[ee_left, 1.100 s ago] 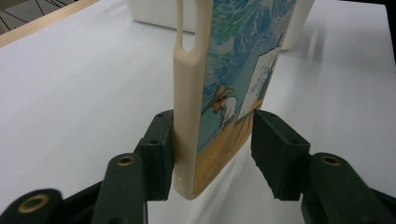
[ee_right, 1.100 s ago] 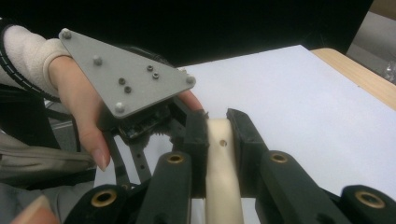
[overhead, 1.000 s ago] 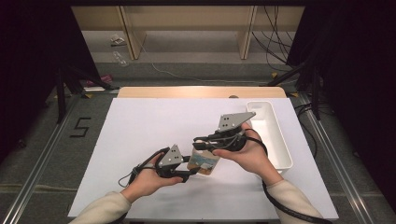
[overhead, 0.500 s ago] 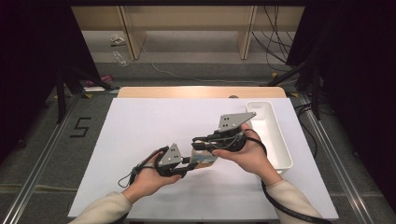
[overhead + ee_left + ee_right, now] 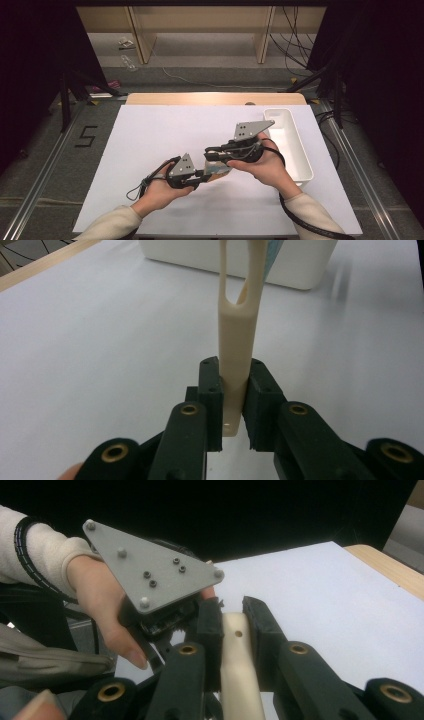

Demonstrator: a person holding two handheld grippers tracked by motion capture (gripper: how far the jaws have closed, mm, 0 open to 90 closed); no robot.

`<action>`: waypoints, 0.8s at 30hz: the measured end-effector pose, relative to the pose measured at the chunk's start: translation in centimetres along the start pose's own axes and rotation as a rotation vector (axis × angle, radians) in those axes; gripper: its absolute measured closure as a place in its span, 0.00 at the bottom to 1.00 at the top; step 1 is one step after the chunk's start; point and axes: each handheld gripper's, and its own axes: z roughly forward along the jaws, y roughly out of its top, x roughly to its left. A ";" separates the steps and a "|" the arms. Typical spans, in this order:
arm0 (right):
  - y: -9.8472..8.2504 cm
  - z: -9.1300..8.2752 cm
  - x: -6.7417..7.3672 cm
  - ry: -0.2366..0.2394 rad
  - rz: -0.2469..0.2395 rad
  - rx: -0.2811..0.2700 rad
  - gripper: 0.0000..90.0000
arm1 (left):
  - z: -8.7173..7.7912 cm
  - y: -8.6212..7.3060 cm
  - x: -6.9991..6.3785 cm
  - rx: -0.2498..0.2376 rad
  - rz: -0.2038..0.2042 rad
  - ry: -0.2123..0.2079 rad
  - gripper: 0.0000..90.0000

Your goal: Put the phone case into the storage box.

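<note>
Cream plastic, a slim utensil [image 5: 235, 340] with a forked frame at one end, held clear of the white surface [image 5: 165, 130] between the two hands, just left of the white bin [image 5: 300, 150]. Clamped at its flat tail by the left tool [image 5: 235, 405], jaws having just closed onto it, pads tight on both faces. Gripped at the other end by the right tool [image 5: 234, 615], jaws shut around the part with the small hole.

Likely trouble from here:

- Bending or snapping the thin forked neck, if pulled or twisted by both hands at once. Two hard grips on one light piece, no slack between them.
- Slipping out of the left pads: only a short stretch of smooth tail caught there, close to the jaw tips. Any sideways tug probably enough to pivot it free.
- Dropping onto the surface if one grip opened before the other has the weight squarely.
- Knocking the bin's near wall when swinging right, given how close it lies.

Safest, judging by this: release one end fully before moving the other, and keep the pull along the handle, not across it.
</note>
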 end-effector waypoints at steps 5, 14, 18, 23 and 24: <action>0.0 0.0 0.0 0.000 0.005 -0.013 0.89 | -0.1 0.1 0.0 0.009 -0.011 0.007 0.89; -0.2 0.0 -0.2 0.009 0.011 -0.015 0.88 | 0.0 0.1 0.1 0.012 -0.002 0.005 0.89; -0.3 0.1 -0.3 0.008 0.011 -0.024 0.87 | 0.0 0.0 0.1 0.015 0.001 0.000 0.89; -0.4 -0.1 -0.5 -0.026 0.005 -0.036 0.69 | 0.0 0.1 0.1 0.019 0.012 -0.003 0.89; -0.4 -0.1 -0.5 -0.031 0.006 -0.044 0.64 | 0.0 0.1 0.1 0.020 0.014 0.000 0.89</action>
